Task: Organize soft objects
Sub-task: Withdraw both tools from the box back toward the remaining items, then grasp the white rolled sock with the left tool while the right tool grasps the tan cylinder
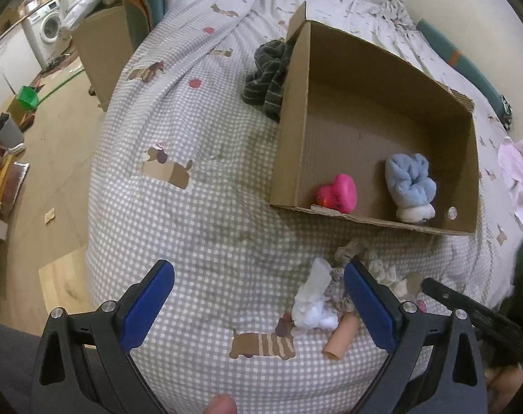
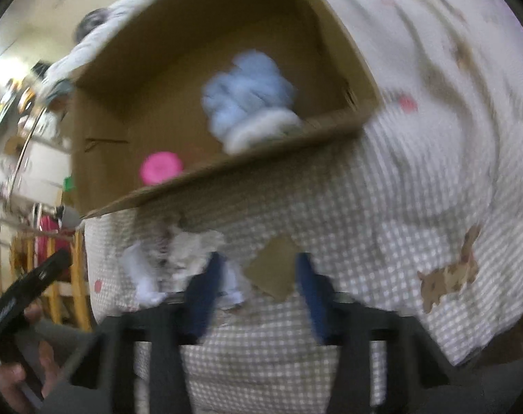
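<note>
An open cardboard box (image 1: 292,131) lies on the checked bedspread (image 1: 209,207). Inside it are a pink plush toy (image 1: 339,194) and a rolled light-blue sock (image 1: 411,181); both also show blurred in the right wrist view, the pink toy (image 2: 160,171) and the blue roll (image 2: 249,96). A pile of white and patterned socks (image 1: 316,305) lies in front of the box, by my left gripper's right finger. My left gripper (image 1: 259,276) is open and empty above the bedspread. My right gripper (image 2: 259,269) is open and empty, just right of the sock pile (image 2: 178,258).
A dark striped garment (image 1: 266,77) lies behind the box's left wall. A beige tube (image 1: 342,336) lies beside the sock pile. Pink cloth (image 1: 520,179) is at the right edge. A second cardboard box (image 1: 102,48) stands by the bed's far left. The floor drops off left of the bed.
</note>
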`<action>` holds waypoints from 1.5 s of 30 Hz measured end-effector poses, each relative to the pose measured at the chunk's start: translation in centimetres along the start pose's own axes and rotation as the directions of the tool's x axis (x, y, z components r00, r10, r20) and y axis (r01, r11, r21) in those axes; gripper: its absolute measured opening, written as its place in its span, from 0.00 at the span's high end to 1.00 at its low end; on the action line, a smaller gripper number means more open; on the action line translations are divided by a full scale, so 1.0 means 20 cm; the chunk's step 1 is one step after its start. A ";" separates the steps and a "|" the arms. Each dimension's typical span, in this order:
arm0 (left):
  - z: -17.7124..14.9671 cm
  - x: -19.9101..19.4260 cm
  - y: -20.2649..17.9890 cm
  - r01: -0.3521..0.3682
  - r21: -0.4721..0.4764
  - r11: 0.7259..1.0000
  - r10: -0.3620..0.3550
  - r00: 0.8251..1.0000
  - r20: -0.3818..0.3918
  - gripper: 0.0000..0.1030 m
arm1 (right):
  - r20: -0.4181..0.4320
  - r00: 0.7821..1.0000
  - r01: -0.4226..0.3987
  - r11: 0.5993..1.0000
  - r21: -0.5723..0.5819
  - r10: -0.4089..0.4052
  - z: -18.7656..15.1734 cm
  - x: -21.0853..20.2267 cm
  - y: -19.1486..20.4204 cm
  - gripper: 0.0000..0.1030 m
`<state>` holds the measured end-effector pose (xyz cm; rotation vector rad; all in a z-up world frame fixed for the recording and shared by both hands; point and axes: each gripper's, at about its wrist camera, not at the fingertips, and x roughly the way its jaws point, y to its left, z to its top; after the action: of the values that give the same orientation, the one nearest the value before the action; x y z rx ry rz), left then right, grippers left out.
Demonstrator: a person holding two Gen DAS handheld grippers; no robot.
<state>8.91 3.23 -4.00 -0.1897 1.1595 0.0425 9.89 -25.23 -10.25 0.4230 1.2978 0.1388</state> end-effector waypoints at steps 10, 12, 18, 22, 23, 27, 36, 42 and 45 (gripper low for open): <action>0.01 0.06 0.01 0.006 -0.025 1.000 -0.007 1.000 -0.028 0.05 | -0.057 0.997 0.044 0.999 0.015 -0.043 0.05 0.15 -0.01 0.91; 0.01 0.07 0.01 0.013 -0.027 1.000 -0.014 0.999 -0.033 0.05 | -0.042 0.998 0.056 0.998 -0.015 -0.057 0.06 0.15 0.02 0.91; 0.01 0.12 -0.02 0.015 -0.007 1.000 -0.015 0.998 -0.061 0.05 | 0.033 0.999 0.039 0.999 -0.033 -0.038 0.06 0.02 0.01 0.92; 0.00 0.20 -0.03 0.052 -0.023 0.998 -0.054 0.991 -0.119 0.08 | 0.113 0.993 0.016 1.000 -0.025 -0.013 0.06 -0.10 -0.02 0.92; -0.01 0.23 -0.05 0.058 -0.017 0.998 -0.060 0.988 -0.140 0.11 | 0.127 0.992 0.007 1.000 -0.027 -0.003 0.06 -0.12 -0.03 0.92; -0.05 0.34 -0.11 0.104 -0.006 0.995 -0.103 0.967 -0.234 0.29 | 0.142 0.990 0.010 0.999 -0.052 -0.002 0.04 -0.16 -0.04 0.92; -0.12 0.51 -0.15 0.118 0.001 0.993 -0.110 0.926 -0.361 0.77 | 0.138 0.990 0.002 1.000 -0.024 0.001 0.02 -0.20 -0.11 0.92; -0.13 0.45 -0.10 0.107 0.012 0.994 -0.097 0.936 -0.339 0.80 | 0.128 0.992 0.003 0.999 -0.049 0.003 0.01 -0.18 -0.06 0.92; -0.15 0.40 -0.05 0.089 0.017 0.996 -0.079 0.944 -0.321 0.81 | 0.132 0.991 0.010 0.998 -0.069 -0.001 0.00 -0.18 -0.03 0.92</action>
<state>9.61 1.27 -12.35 -0.2239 1.4744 -0.0845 8.90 -26.95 -7.19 0.3638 1.1604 0.1484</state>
